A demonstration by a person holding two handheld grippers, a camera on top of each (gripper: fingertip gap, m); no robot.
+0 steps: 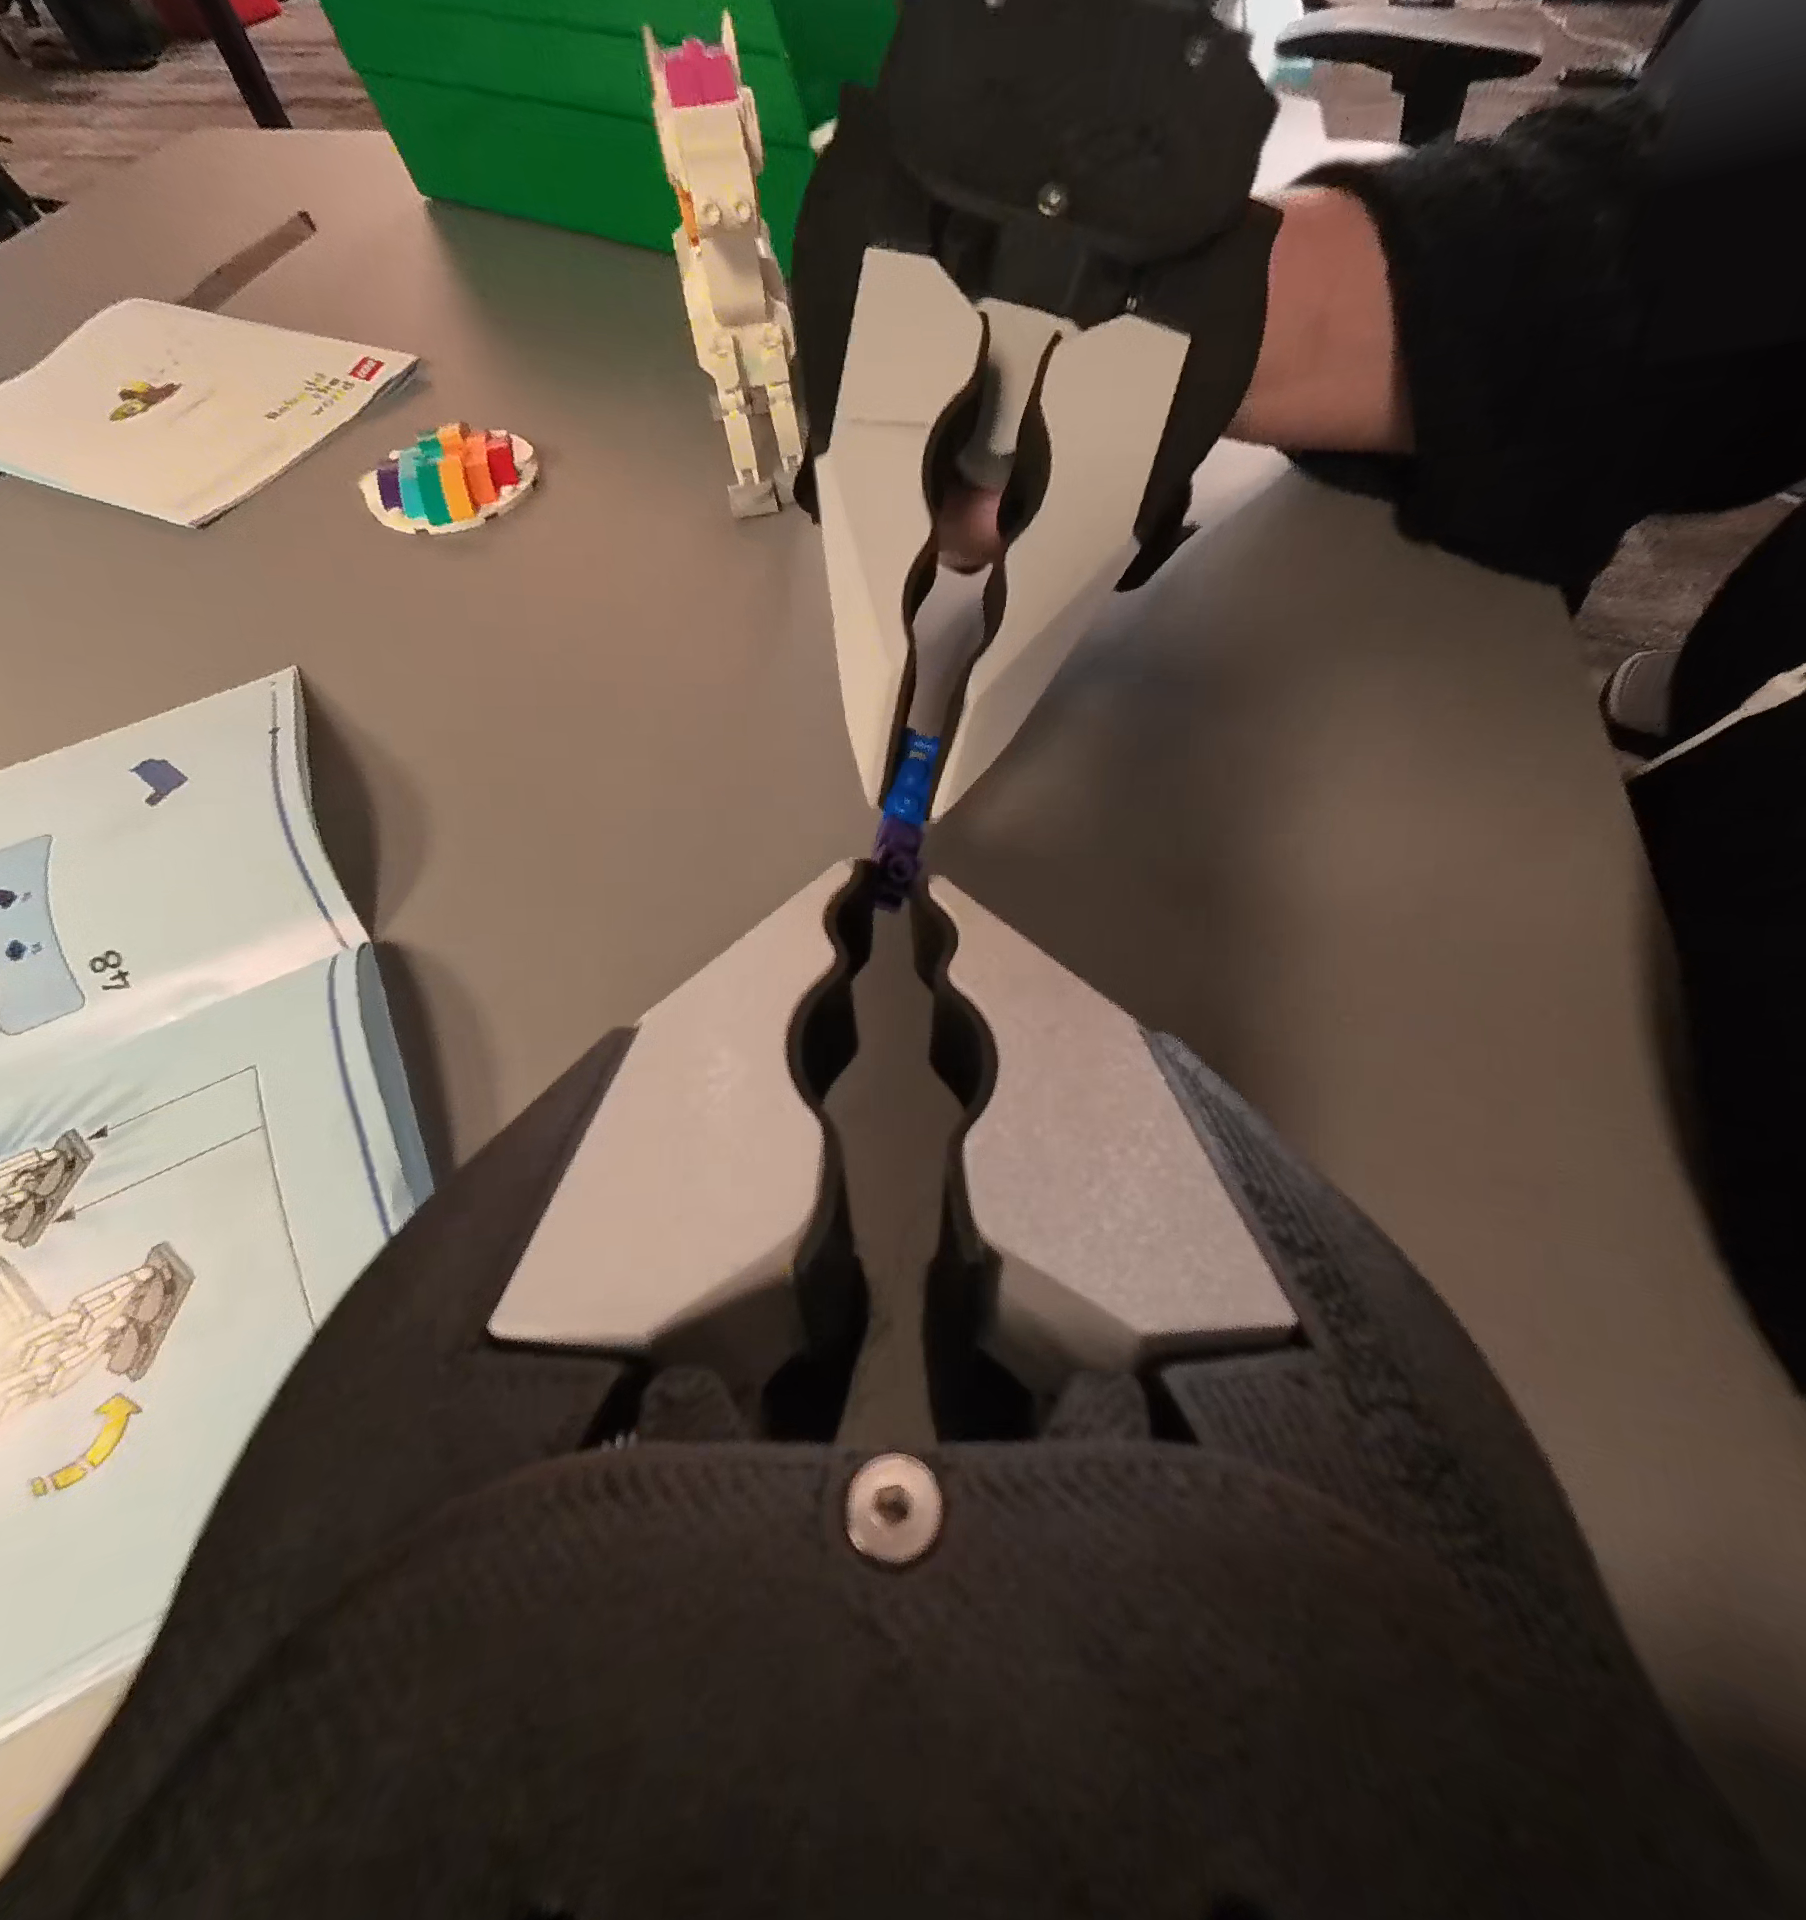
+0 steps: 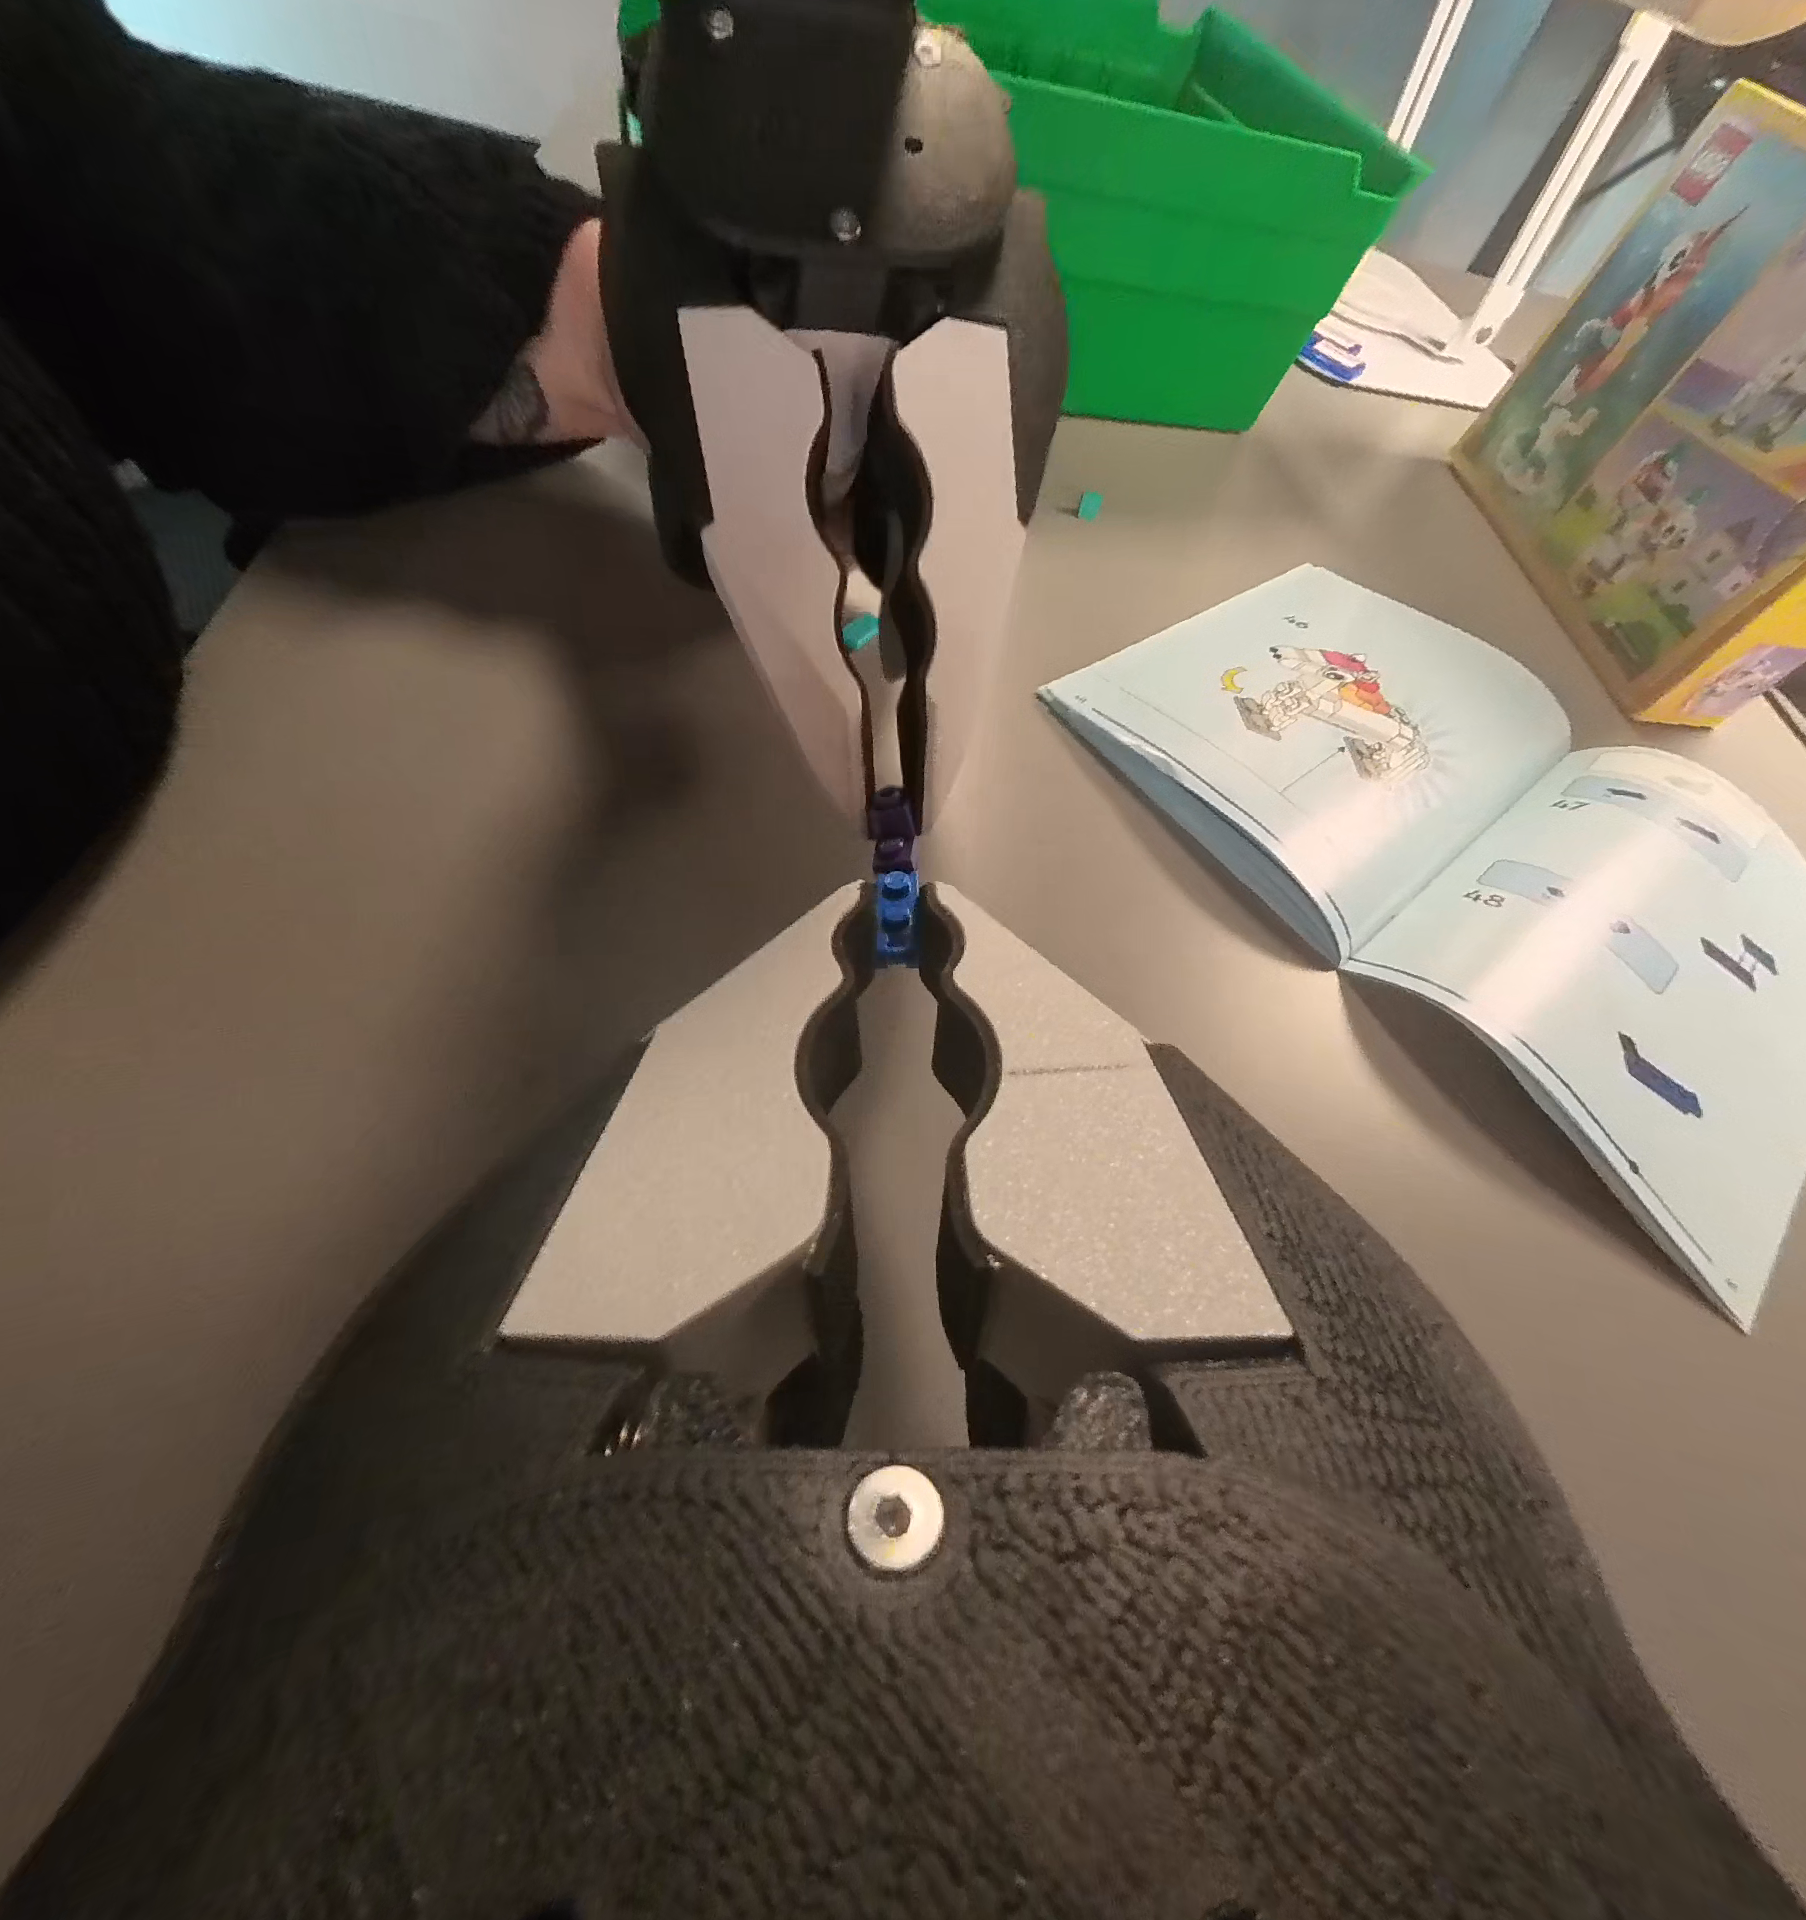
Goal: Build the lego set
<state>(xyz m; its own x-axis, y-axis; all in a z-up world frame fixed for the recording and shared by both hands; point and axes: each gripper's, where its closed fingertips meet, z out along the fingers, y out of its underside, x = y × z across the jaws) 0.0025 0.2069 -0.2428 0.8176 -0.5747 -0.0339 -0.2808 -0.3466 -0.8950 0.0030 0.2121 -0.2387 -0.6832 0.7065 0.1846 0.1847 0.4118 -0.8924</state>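
The left gripper (image 1: 894, 883) pinched a purple piece (image 1: 897, 854), tip to tip with the right gripper (image 2: 894, 914), which clamped a blue piece (image 2: 895, 925) (the two touching). Two booklets lay about: one open (image 2: 1481, 904), one shut (image 1: 182, 410).

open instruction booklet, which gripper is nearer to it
Left. In the left wrist view the open instruction booklet lies just beside the left gripper; the right gripper faces it tip to tip, on the side away from the booklet.
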